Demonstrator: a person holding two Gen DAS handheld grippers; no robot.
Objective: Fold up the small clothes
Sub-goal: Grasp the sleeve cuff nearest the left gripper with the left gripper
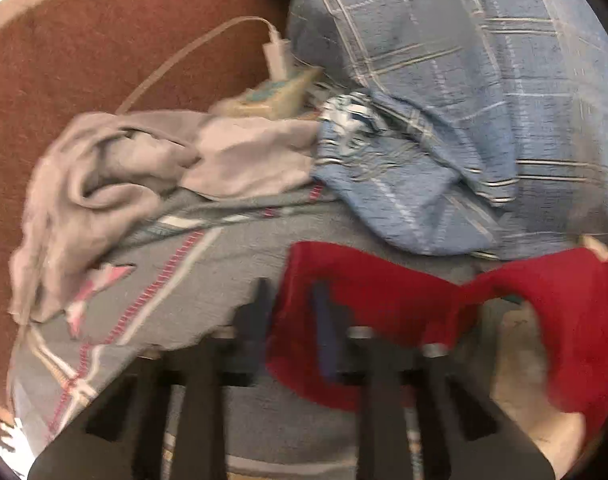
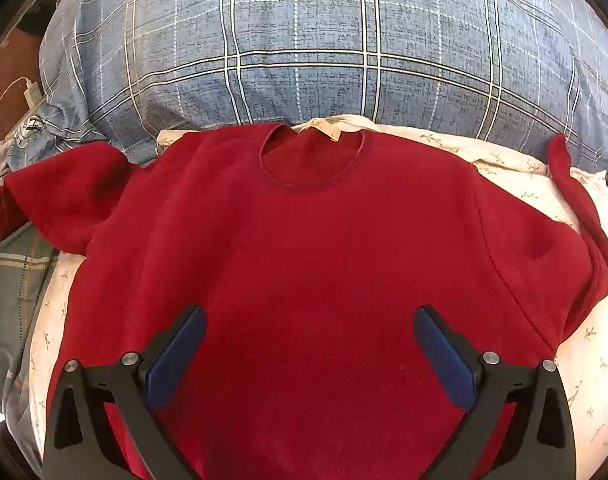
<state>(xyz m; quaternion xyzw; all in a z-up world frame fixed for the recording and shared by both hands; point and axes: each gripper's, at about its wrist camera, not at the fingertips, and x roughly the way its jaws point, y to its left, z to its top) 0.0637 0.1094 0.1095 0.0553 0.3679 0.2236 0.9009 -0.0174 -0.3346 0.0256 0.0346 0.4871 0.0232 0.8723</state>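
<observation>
A small red T-shirt [image 2: 312, 264] lies face up on a white floral cloth [image 2: 592, 364], collar toward the blue plaid pillow [image 2: 304, 40]. My right gripper [image 2: 310, 340] hovers open over the shirt's lower middle, blue pads [image 2: 175, 356] spread wide, holding nothing. In the blurred left wrist view, my left gripper [image 1: 291, 304] is shut on the shirt's left sleeve [image 1: 344, 304]; the red cloth drapes over the right finger. The same sleeve shows at the left edge of the right wrist view [image 2: 35, 204], with a dark finger tip beside it.
A crumpled pale pink garment [image 1: 115, 188] and a blue plaid garment [image 1: 392, 192] lie on a grey patterned sheet [image 1: 207, 280]. A white charger with cable [image 1: 275, 56] rests near the brown headboard [image 1: 103, 52].
</observation>
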